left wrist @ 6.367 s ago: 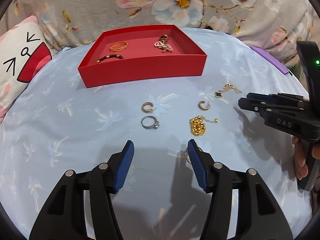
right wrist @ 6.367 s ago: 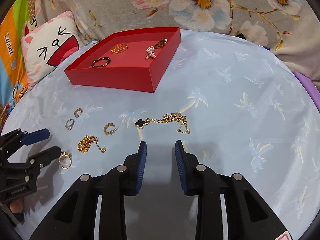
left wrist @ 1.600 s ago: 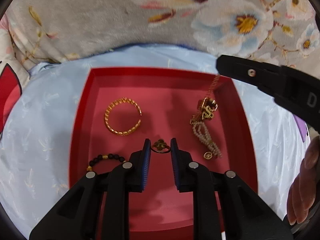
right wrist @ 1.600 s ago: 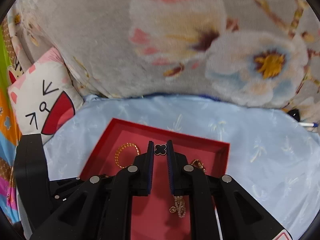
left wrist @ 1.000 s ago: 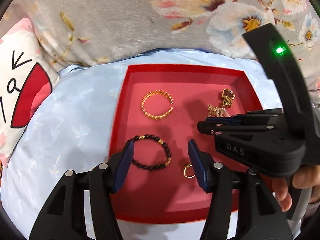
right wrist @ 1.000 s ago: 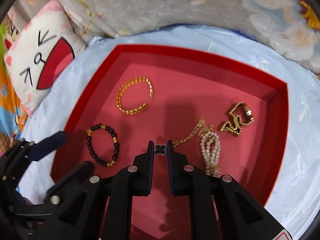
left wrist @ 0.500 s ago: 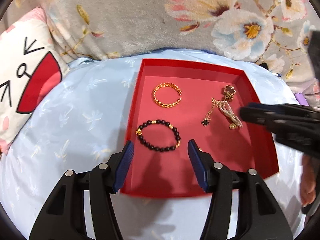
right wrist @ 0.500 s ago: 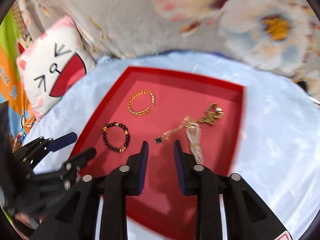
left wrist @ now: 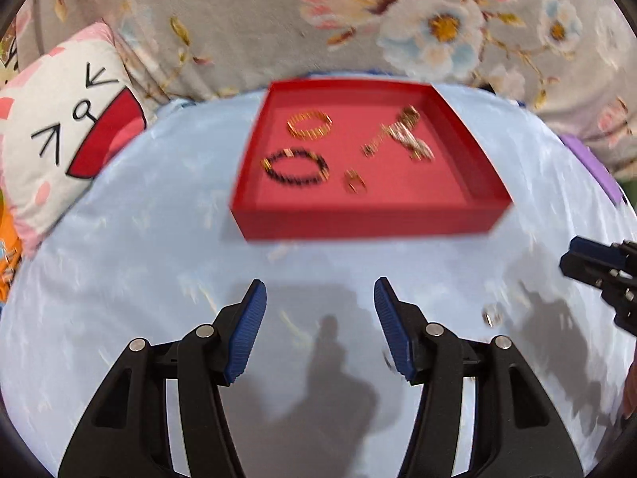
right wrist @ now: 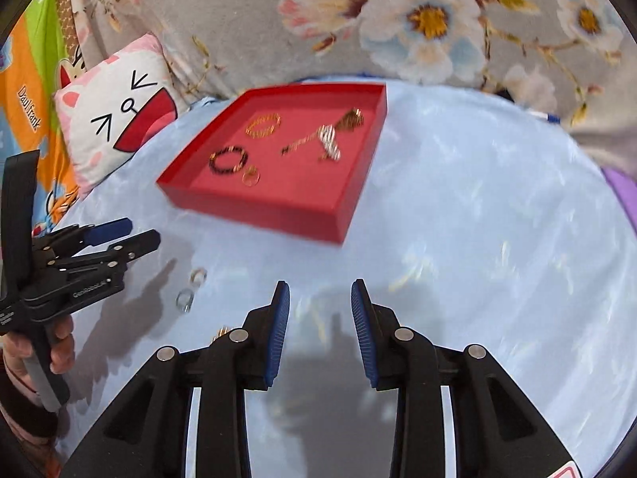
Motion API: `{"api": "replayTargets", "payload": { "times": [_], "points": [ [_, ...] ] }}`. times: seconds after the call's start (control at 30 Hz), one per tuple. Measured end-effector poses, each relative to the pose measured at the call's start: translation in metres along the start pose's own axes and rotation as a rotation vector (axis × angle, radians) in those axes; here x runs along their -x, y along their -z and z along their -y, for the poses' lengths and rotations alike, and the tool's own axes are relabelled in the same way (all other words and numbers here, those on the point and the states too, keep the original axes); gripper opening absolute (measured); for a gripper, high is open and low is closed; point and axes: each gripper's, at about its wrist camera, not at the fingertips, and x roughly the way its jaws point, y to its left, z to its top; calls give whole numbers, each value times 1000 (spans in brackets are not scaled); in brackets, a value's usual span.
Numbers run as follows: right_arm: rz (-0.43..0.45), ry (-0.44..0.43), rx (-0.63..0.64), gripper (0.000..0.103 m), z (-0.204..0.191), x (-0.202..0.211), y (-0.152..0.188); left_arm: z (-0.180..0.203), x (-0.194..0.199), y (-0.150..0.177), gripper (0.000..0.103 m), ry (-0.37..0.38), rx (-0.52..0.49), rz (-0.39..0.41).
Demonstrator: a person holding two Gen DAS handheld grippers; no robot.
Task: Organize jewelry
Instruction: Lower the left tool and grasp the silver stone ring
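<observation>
A red tray (left wrist: 358, 227) sits at the far middle of the blue cloth. In it lie a gold bangle (left wrist: 309, 125), a black bead bracelet (left wrist: 295, 167), a gold ring (left wrist: 354, 181), a gold clover necklace (left wrist: 378, 143) and a pearl piece (left wrist: 414, 143). My left gripper (left wrist: 320, 326) hovers open over bare cloth in front of the tray. My right gripper (right wrist: 320, 322) is open too, nothing between its pads, short of the tray (right wrist: 258, 215). Two rings (right wrist: 198, 275) (right wrist: 184, 300) lie on the cloth between the grippers. A gold bead chain (right wrist: 223, 332) peeks from behind the right gripper's left finger.
A cat-face pillow (right wrist: 115, 119) lies left of the tray, and a floral blanket (right wrist: 418, 20) rises behind it. A purple item (left wrist: 593, 167) rests at the cloth's right edge. A hand (right wrist: 59, 348) holds the left gripper's handle at the right wrist view's left side.
The right gripper opened and left the clover necklace in the tray. Both grippers drew back from over the tray to the cloth in front of it.
</observation>
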Motion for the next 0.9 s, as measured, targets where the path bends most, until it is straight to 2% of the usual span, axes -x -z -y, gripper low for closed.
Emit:
{"api": "replayTargets", "payload": {
  "times": [0.1, 0.3, 0.7, 0.87, 0.9],
  "points": [
    [-10, -5, -6, 32, -4, -2, 21, 7, 0, 17, 54, 14, 9, -9],
    [-3, 0, 12, 32, -12, -1, 39, 27, -4, 42, 54, 22, -15, -14],
    [-6, -12, 51, 32, -27, -5, 46, 42, -16, 46, 51, 25, -52, -8],
    [-9, -11, 61, 33, -31, -6, 47, 45, -18, 44, 42, 21, -62, -8],
    [-10, -12, 64, 33, -32, -7, 48, 45, -17, 44, 36, 22, -67, -5]
  ]
}}
